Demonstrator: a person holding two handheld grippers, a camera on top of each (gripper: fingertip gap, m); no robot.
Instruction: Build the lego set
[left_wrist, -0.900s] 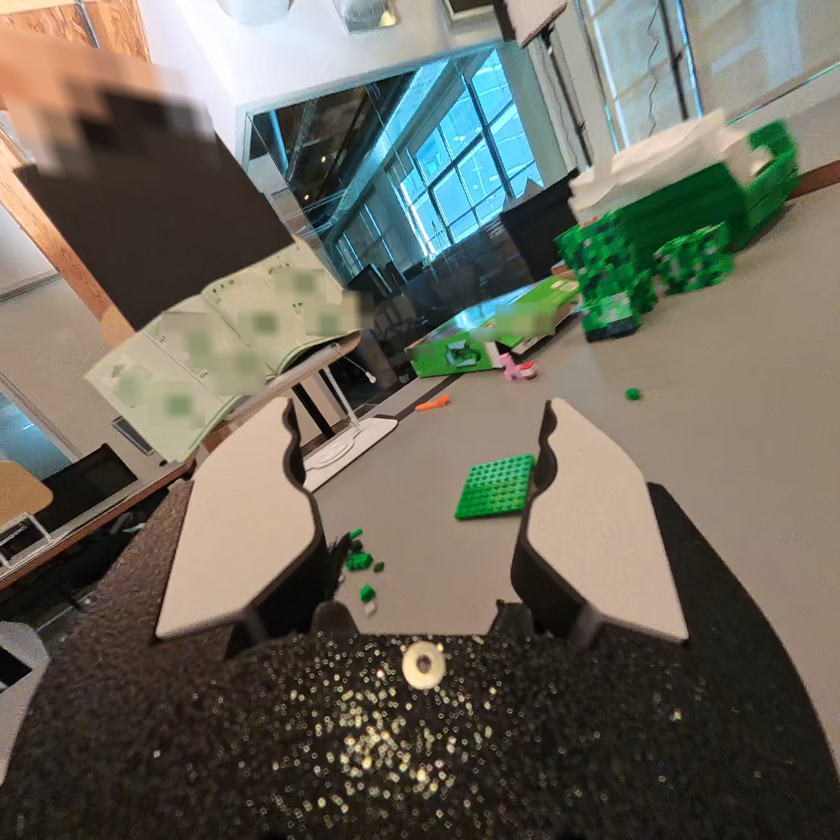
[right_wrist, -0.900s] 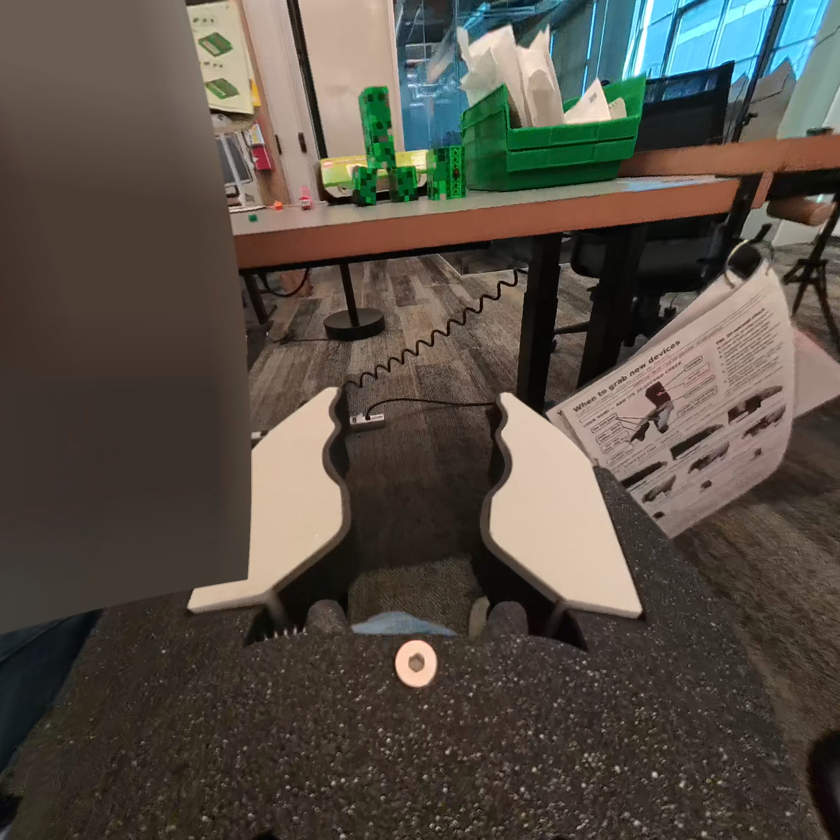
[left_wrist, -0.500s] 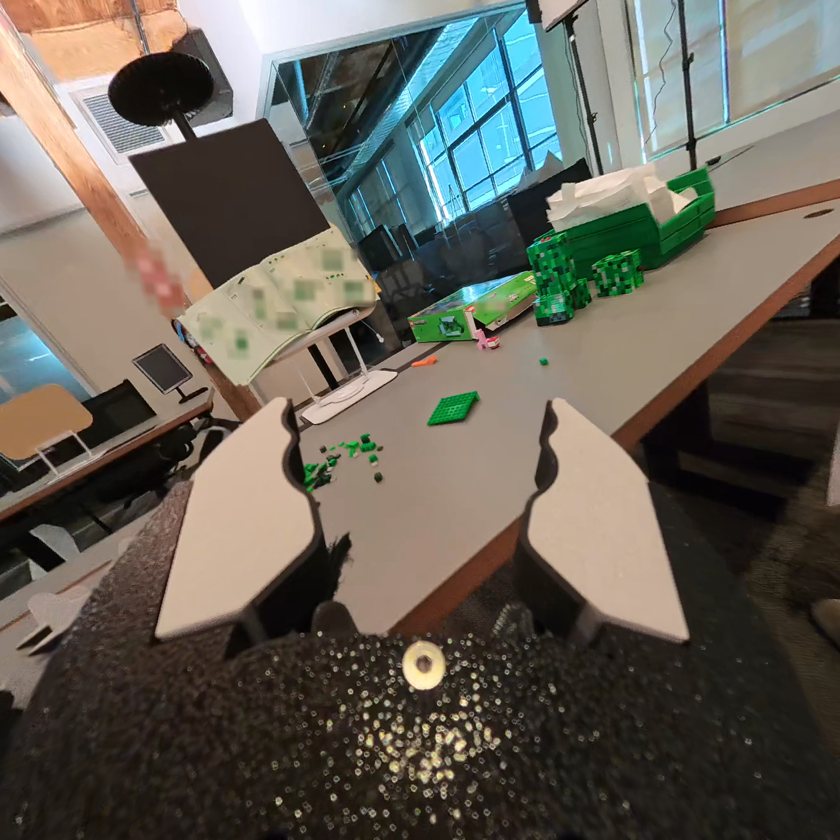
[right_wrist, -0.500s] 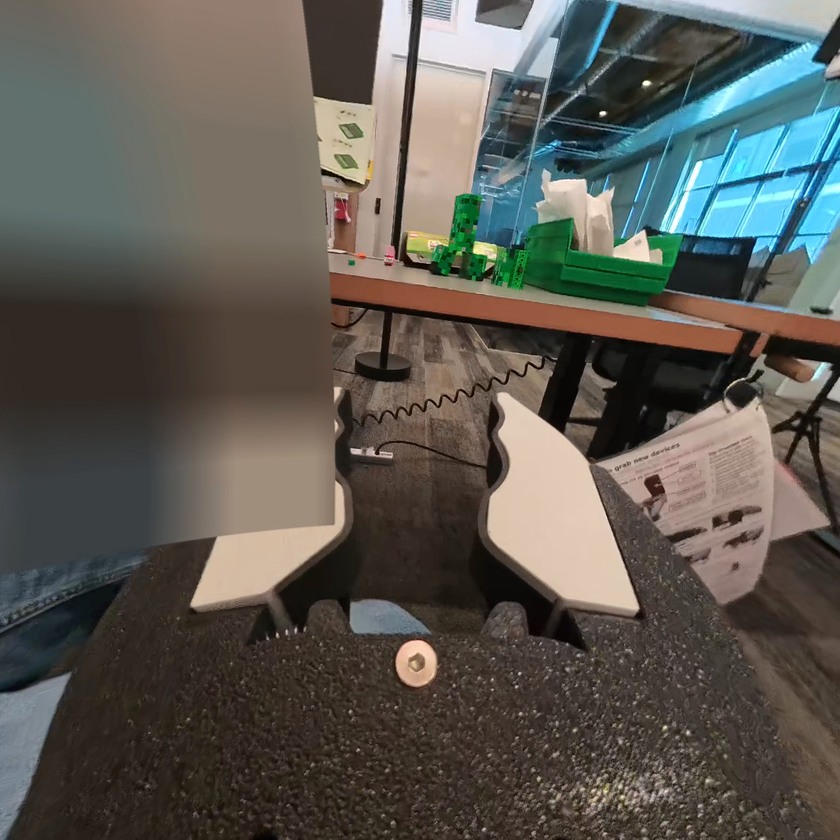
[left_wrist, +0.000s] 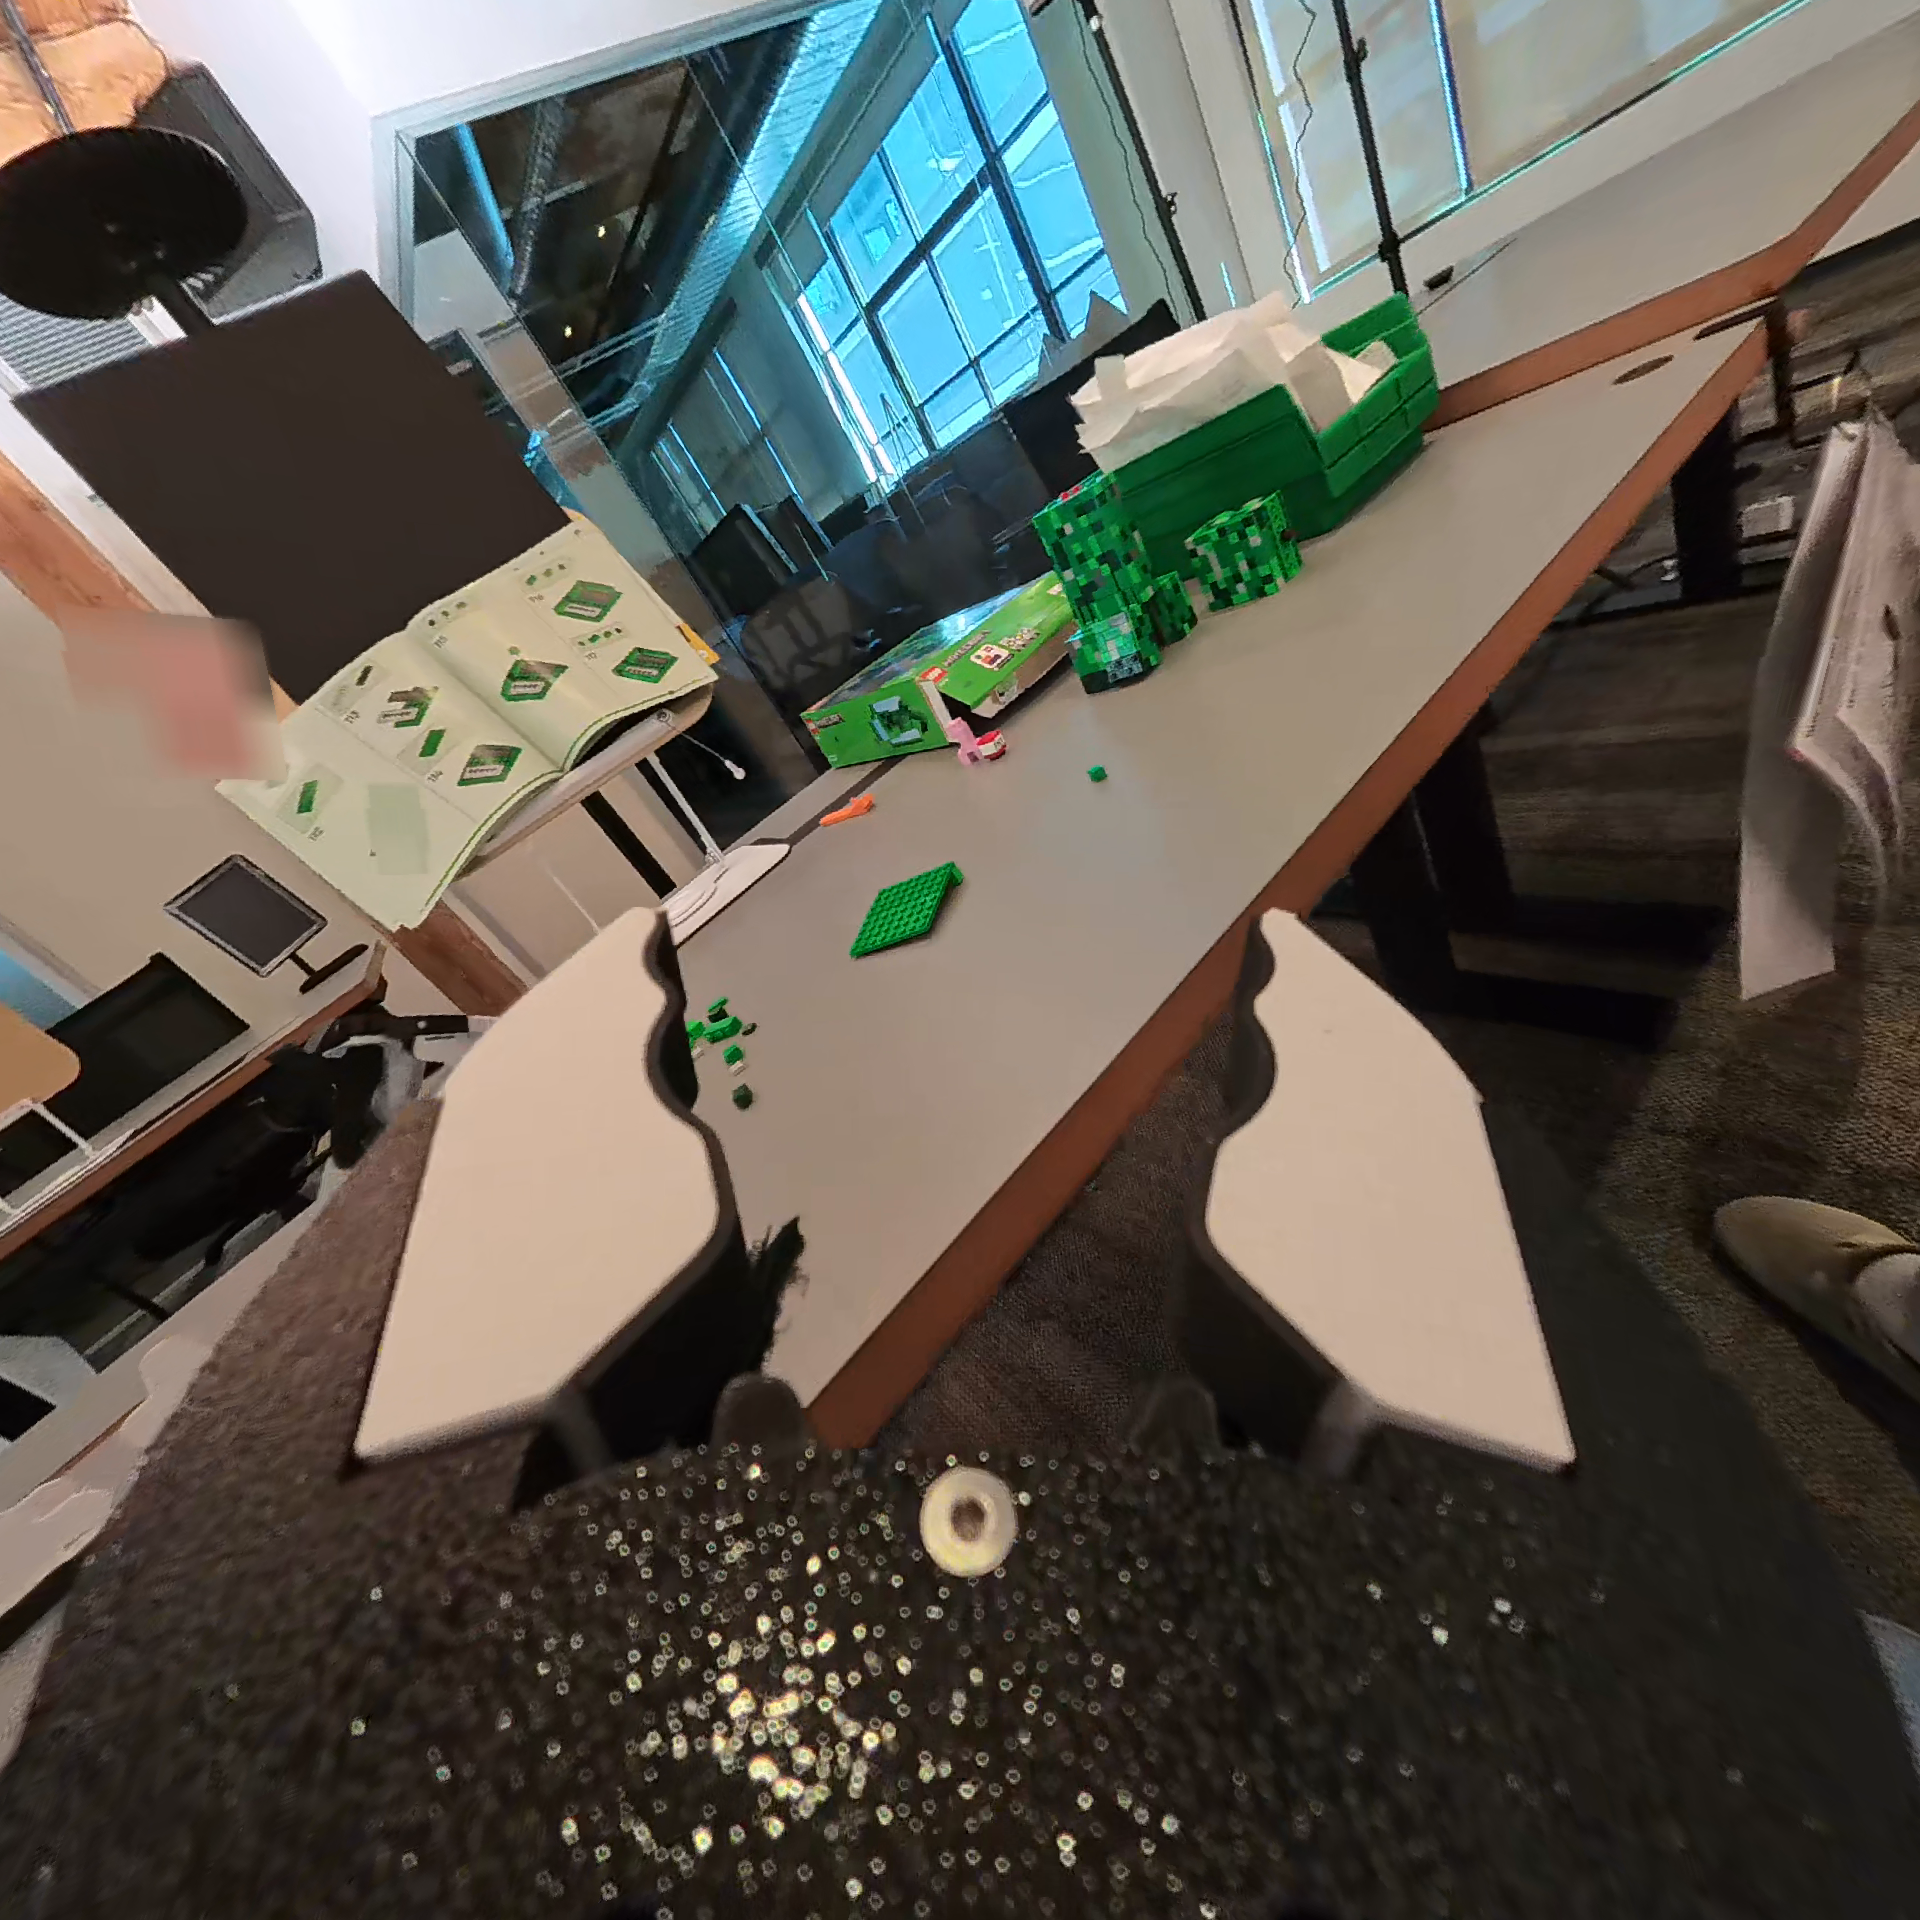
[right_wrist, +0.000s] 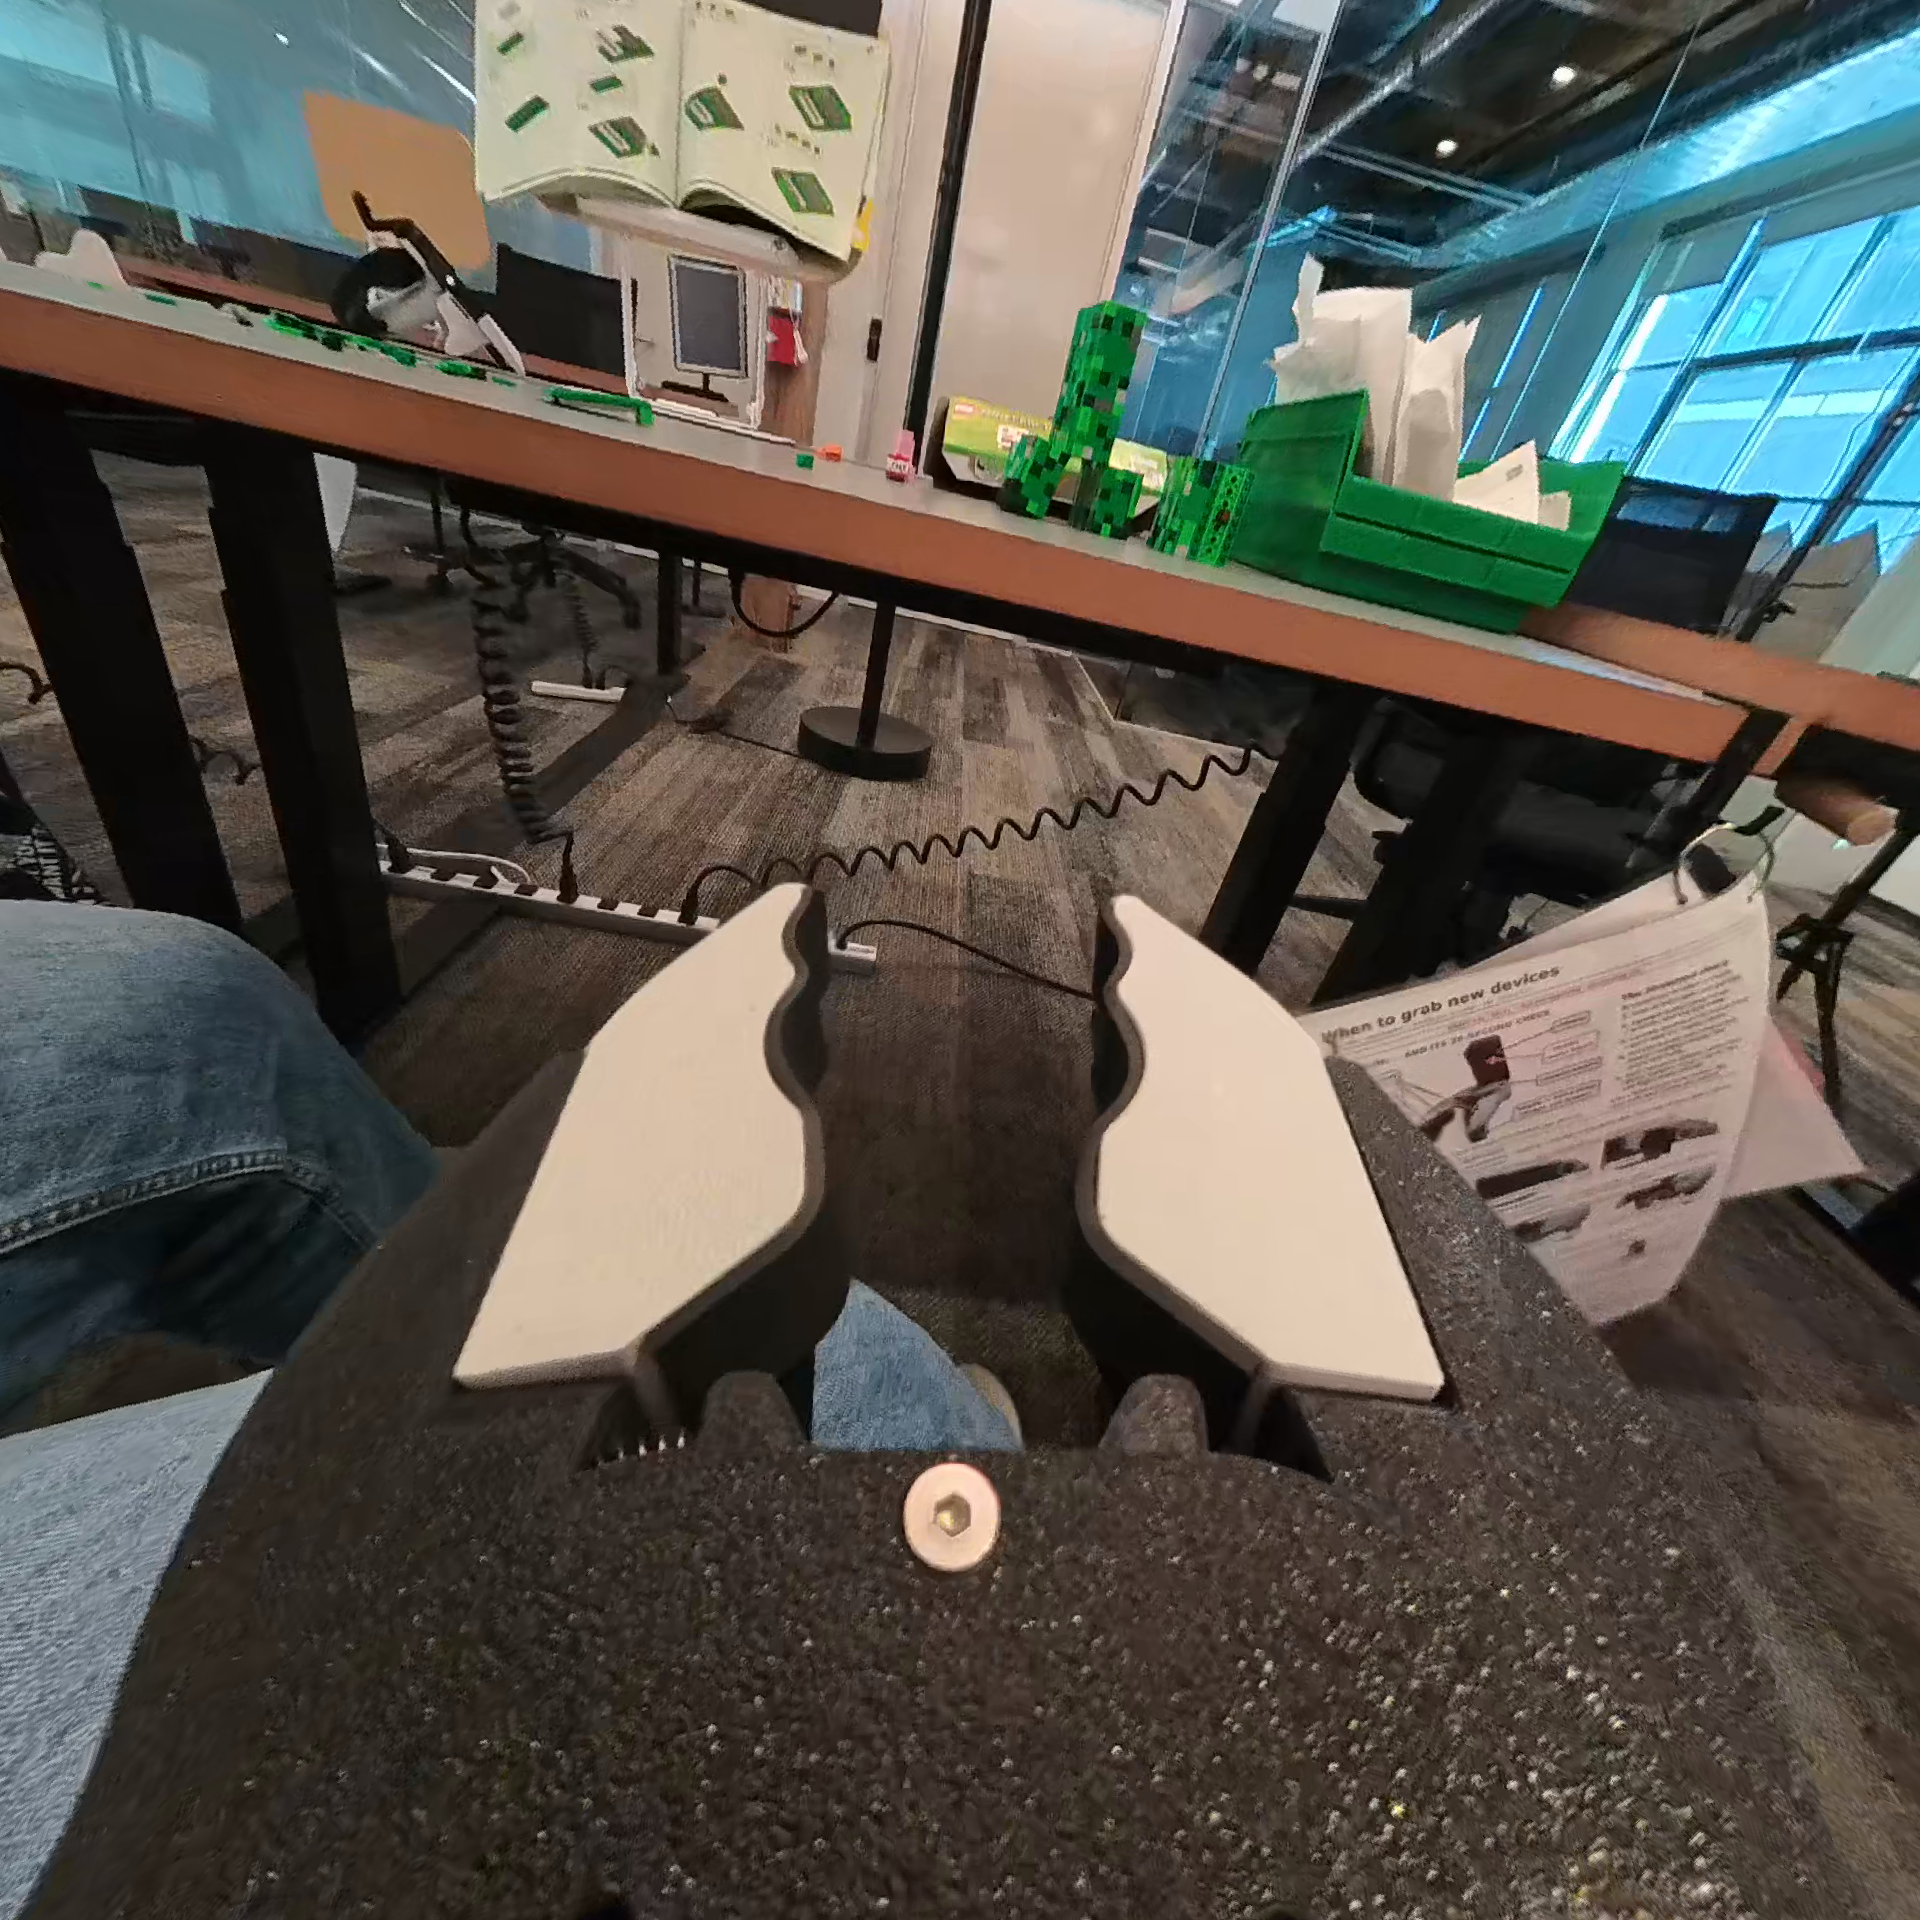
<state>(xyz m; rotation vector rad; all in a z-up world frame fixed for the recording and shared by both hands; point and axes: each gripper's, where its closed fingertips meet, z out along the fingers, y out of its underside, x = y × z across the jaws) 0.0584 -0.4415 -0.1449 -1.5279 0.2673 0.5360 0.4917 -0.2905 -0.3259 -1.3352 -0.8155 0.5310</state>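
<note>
While both hand-held grippers (left_wrist: 961, 945) (right_wrist: 956, 914) gape empty, flat green studded baseplate (left_wrist: 902, 908) lies on grey table (left_wrist: 1195, 831) w/ loose bricks (left_wrist: 719, 1034).

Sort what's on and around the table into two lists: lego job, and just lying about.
Lego job: green baseplate; loose green bricks; built green figure; open instruction booklet; set box.

Lying about: green bin of white paper; printed sheets hanging at the table's edge; power strip on the floor.

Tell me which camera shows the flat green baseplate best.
The left wrist view: it looks down onto the table, so the green baseplate lies with its whole studded top showing. The right wrist view sits below table height and shows it only as a thin edge-on strip.
</note>
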